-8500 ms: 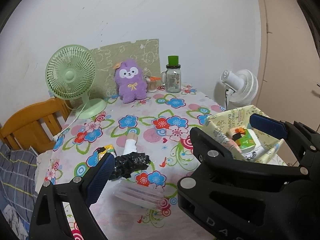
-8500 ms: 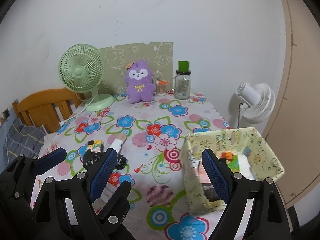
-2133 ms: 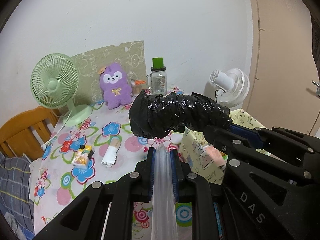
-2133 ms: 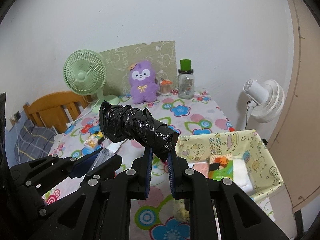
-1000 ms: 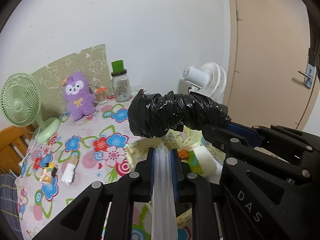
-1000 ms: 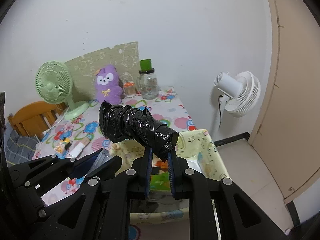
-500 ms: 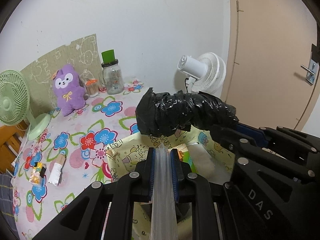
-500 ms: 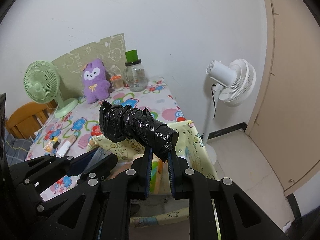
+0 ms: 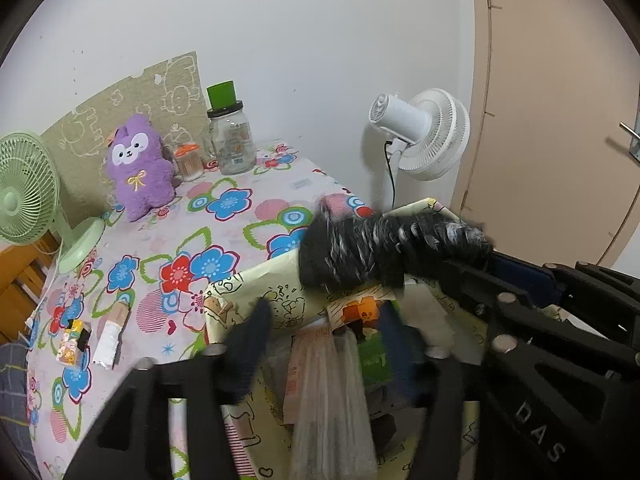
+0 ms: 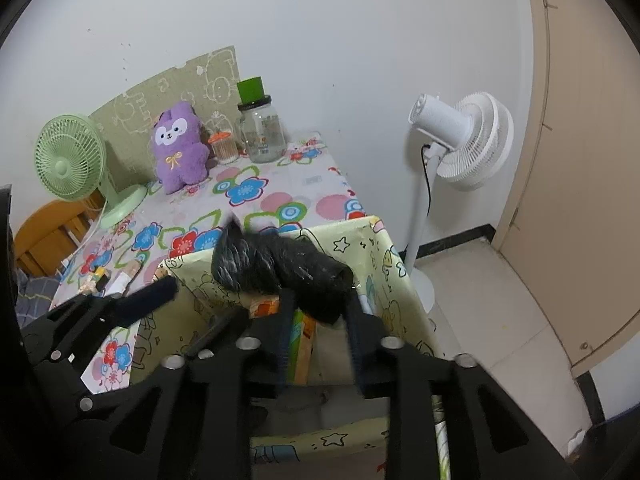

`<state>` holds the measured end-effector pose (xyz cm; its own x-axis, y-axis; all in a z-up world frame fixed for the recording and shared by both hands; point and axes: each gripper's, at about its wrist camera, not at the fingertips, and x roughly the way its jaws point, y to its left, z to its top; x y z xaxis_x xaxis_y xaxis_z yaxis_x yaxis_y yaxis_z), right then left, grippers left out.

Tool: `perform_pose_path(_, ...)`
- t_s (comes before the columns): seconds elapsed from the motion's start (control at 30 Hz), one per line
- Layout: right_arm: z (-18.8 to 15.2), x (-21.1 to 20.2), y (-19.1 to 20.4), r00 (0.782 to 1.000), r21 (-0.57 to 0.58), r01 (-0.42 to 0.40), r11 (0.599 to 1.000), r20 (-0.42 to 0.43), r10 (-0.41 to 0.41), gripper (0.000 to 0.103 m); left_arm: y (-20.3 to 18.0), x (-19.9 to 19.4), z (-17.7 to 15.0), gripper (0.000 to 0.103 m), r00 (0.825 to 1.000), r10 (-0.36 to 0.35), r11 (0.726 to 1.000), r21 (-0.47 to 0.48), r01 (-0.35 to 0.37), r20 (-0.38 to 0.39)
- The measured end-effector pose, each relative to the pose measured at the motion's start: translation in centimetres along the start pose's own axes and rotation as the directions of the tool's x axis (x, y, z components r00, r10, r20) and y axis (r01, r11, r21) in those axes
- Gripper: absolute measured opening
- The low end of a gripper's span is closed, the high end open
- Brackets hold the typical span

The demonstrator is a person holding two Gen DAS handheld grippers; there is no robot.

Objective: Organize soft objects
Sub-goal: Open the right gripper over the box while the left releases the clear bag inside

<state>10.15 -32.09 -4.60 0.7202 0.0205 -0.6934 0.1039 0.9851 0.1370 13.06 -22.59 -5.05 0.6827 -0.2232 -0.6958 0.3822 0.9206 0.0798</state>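
A black plastic-wrapped bundle (image 9: 392, 252) hangs blurred over the yellow patterned fabric bin (image 9: 256, 284) at the table's near corner. My left gripper (image 9: 326, 320) is over the bin with its jaws opening; a clear plastic bag (image 9: 332, 392) lies loose between them, with no pad pressing on it. In the right wrist view the bundle (image 10: 280, 268) sits just above the bin (image 10: 360, 248). Its lower end dips between the fingers of my right gripper (image 10: 319, 304), whose jaws are opening too and stand apart from it. The bin holds tissue packs and an orange-and-green packet.
On the flowered tablecloth (image 9: 224, 236) stand a purple plush (image 9: 138, 168), a green desk fan (image 9: 24, 196), a green-lidded glass jar (image 9: 232, 140) and two small packets (image 9: 92, 336). A white standing fan (image 10: 464, 140) is on the floor right of the table, beside a door.
Both grippers sank over the bin. Their jaws, shut half a second ago, now stand apart. The black bundle dropped lower toward the bin and the clear bag came loose.
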Motion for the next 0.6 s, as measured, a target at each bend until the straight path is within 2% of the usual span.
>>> perform_pose_path(0.03,0.0,0.0,-0.1,1.000,0.007,-0.001,1.000,-0.002,0.001,0.056,0.0,0.0,0.0,0.073,1.000,0.010,1.000,0.001,-0.010,0.002)
perform_pose_path(0.1,-0.1,-0.1,-0.2,1.000,0.026,-0.009,1.000,0.008,0.009,0.066,0.1,-0.2,0.0,0.081,1.000,0.006,1.000,0.001,-0.006,0.005)
perform_pose_path(0.27,-0.1,-0.2,-0.1,1.000,0.030,-0.004,1.000,0.006,0.004,0.067,0.2,-0.6,-0.2,0.091,1.000,0.019,1.000,0.013,-0.019,0.017)
perform_pose_path(0.6,-0.8,-0.9,0.8,1.000,0.030,0.001,1.000,0.006,-0.001,0.068,0.8,-1.9,-1.3,0.094,0.999,0.032,0.999,0.033,-0.033,0.033)
